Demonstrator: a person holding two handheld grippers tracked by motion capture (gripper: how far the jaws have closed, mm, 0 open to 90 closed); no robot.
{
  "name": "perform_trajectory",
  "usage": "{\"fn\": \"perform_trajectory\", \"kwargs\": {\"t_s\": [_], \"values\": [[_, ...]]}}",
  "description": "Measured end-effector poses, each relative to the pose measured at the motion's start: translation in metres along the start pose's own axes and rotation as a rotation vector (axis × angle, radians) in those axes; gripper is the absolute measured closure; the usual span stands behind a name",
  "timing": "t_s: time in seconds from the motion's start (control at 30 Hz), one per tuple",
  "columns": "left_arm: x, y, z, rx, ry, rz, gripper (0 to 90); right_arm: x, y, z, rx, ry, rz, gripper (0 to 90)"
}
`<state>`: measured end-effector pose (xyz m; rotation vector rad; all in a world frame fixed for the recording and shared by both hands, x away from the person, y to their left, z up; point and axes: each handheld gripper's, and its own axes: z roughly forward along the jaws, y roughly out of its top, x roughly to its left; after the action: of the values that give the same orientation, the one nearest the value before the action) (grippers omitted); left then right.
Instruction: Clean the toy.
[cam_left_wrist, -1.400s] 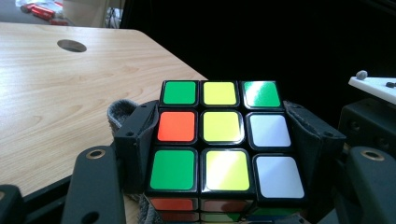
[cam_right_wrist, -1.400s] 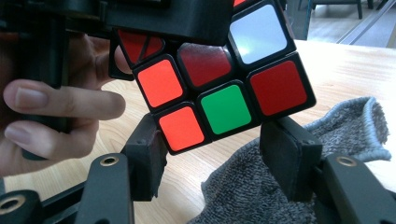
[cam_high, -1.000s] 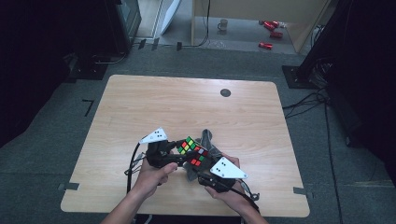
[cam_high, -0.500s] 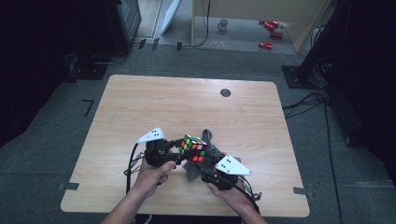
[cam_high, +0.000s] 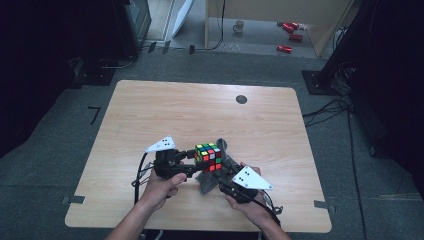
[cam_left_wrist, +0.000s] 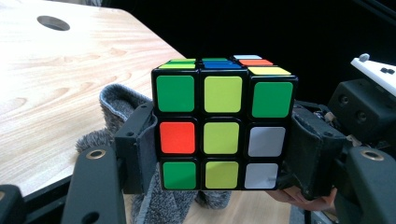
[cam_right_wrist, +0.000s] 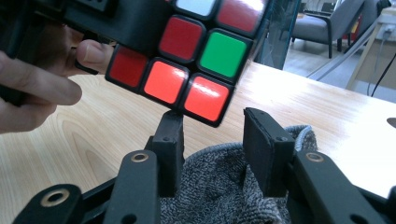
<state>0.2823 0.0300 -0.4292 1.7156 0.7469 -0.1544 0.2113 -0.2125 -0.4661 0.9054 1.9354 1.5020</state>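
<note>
One puzzle cube (cam_high: 208, 157) sits low in the middle of the high view, held up over the one wooden table (cam_high: 200, 115). The left gripper (cam_left_wrist: 219, 154) squeezes it tight, one jaw on each side. The right gripper (cam_right_wrist: 212, 140) has just been closing, but its two jaws are apart under the cube's corner and hold nothing. One grey cloth (cam_right_wrist: 219, 186) lies below. Two hands hold the two grippers.
</note>
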Motion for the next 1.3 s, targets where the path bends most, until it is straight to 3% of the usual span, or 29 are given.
{"fn": "perform_trajectory", "kwargs": {"t_s": [0.37,0.47,0.5,0.57,0.67,0.7,0.73,0.8,0.83,0.9,0.97,1.0,1.2,1.3], "values": [[0.004,-0.001,0.002,0.041,-0.005,-0.015,35.1,0.007,-0.003,0.002,0.019,0.017,-0.088,63.1],[0.002,-0.001,0.002,0.039,0.001,-0.009,35.0,0.006,-0.003,0.002,0.023,0.022,-0.082,63.0],[0.000,-0.001,0.001,0.032,0.027,0.012,35.3,0.004,-0.002,0.002,0.021,0.043,-0.074,60.9],[0.001,-0.002,0.001,0.032,0.034,0.015,35.3,0.002,-0.002,0.002,0.025,0.063,-0.063,59.6],[0.006,-0.002,-0.003,-0.002,0.025,-0.007,35.4,-0.008,0.000,0.000,0.034,0.095,-0.043,58.3],[0.008,-0.002,-0.006,-0.020,0.023,-0.012,35.4,-0.016,-0.001,-0.002,0.041,0.088,-0.009,60.1],[0.008,-0.002,-0.006,-0.020,0.023,-0.012,35.4,-0.016,-0.001,-0.002,0.041,0.088,-0.009,60.1],[0.009,-0.003,-0.006,-0.019,0.015,0.005,35.4,-0.026,-0.001,-0.002,0.035,0.042,0.056,69.2],[0.009,-0.003,-0.006,-0.019,0.015,0.005,35.4,-0.026,-0.001,-0.002,0.035,0.042,0.056,69.2],[0.007,-0.005,-0.003,-0.007,0.006,0.019,35.4,-0.031,0.002,-0.003,0.028,0.000,0.132,75.1],[0.005,-0.008,0.002,0.004,-0.008,0.038,35.4,-0.036,0.005,-0.004,0.006,0.010,0.228,79.2],[0.002,-0.010,0.005,0.011,-0.020,0.053,35.4,-0.034,0.007,-0.004,0.017,0.029,0.249,80.6],[-0.001,-0.011,0.007,0.027,-0.042,0.065,35.3,-0.029,0.008,-0.002,0.030,0.043,0.272,86.5],[-0.001,-0.011,0.008,0.039,-0.046,0.064,35.3,-0.028,0.008,-0.003,0.032,0.039,0.258,88.5]]}}
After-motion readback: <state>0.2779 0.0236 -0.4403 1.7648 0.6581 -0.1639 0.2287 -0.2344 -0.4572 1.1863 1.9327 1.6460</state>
